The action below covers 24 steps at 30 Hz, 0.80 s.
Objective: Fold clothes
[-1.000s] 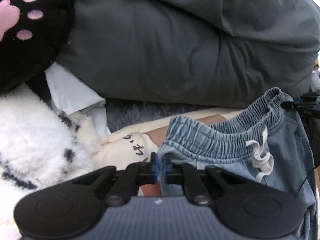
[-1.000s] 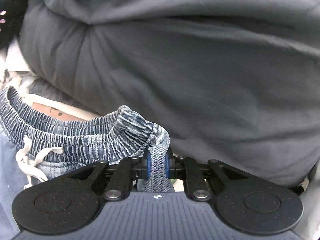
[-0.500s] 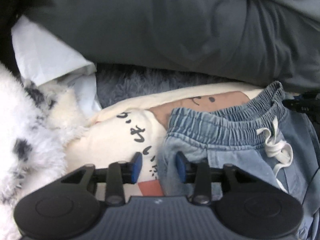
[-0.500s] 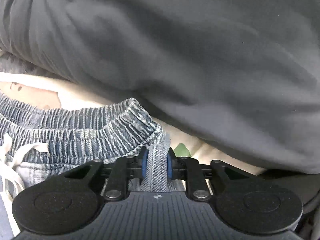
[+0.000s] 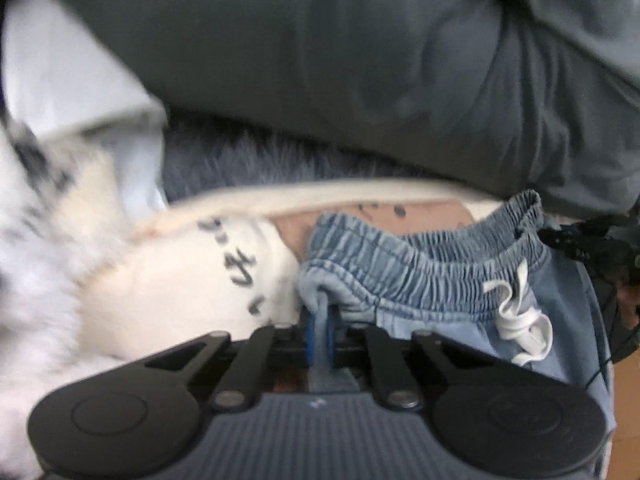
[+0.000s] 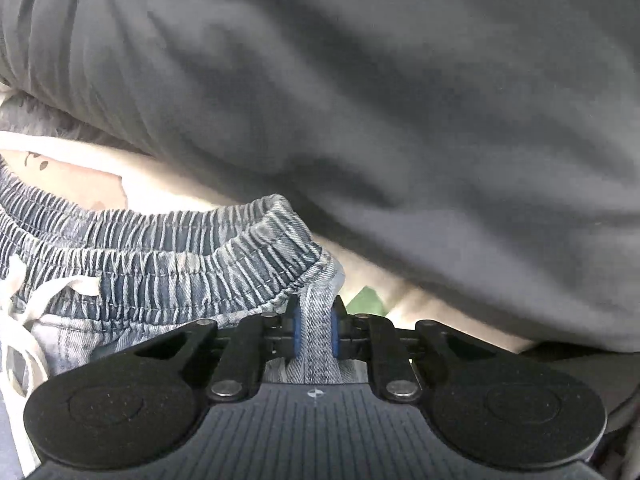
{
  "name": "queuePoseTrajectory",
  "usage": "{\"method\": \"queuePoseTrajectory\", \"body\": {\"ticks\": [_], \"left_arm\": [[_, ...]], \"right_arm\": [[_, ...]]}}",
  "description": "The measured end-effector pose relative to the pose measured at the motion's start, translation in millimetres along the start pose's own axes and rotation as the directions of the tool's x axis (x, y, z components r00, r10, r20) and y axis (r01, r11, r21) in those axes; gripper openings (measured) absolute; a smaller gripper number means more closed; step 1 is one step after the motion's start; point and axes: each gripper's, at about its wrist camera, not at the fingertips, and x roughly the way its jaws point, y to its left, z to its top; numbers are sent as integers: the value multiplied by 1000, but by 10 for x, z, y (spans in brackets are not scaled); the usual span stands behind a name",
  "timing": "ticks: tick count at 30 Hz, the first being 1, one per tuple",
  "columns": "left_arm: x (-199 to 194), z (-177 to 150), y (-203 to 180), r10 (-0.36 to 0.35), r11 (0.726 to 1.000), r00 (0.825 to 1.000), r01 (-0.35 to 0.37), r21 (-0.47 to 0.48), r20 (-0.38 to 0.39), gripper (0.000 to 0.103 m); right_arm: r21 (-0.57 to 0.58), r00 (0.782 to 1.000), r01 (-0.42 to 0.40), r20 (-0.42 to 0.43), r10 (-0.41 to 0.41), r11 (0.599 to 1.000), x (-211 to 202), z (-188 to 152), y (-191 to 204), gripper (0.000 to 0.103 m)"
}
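Through my left camera, my left gripper (image 5: pixel 319 330) has just closed its jaws, now pinching the left corner of the faded blue denim shorts (image 5: pixel 432 280) by their elastic waistband, over a cream printed cloth (image 5: pixel 180 292). Through my right camera, my right gripper (image 6: pixel 314 330) has just clamped tight on the waistband's (image 6: pixel 168 256) right corner beneath a grey quilted duvet (image 6: pixel 360 100). Both bites look shallow; a sharp lift could slip one corner loose.

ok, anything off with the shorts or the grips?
Nothing odd. Left claw and right claw each pinch an end of the denim shorts waistband; the white drawstring hangs loose.
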Motion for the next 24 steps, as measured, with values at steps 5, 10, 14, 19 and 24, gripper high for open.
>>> {"method": "queuePoseTrajectory", "body": {"ticks": [5,10,14,19,24], "left_arm": [[-287,9,-28,13,1000,997,-13,-5,79,4],[-513,50,-123,32,999,988,-38,37,150,4],[-346,147,-64,48,998,991,-51,27,124,4],[-9,165,-31,101,994,991,-104,41,83,4],[277,149,-32,147,987,989,-148,66,23,6]], "right_arm": [[14,996,22,89,-24,1000,-310,-6,-44,12],[48,984,60,167,-68,997,-567,-4,-33,12],[82,985,58,159,-71,995,-494,37,-50,12],[119,992,60,102,-72,991,-177,28,40,12],[144,998,38,44,-45,989,130,-23,19,13]]}}
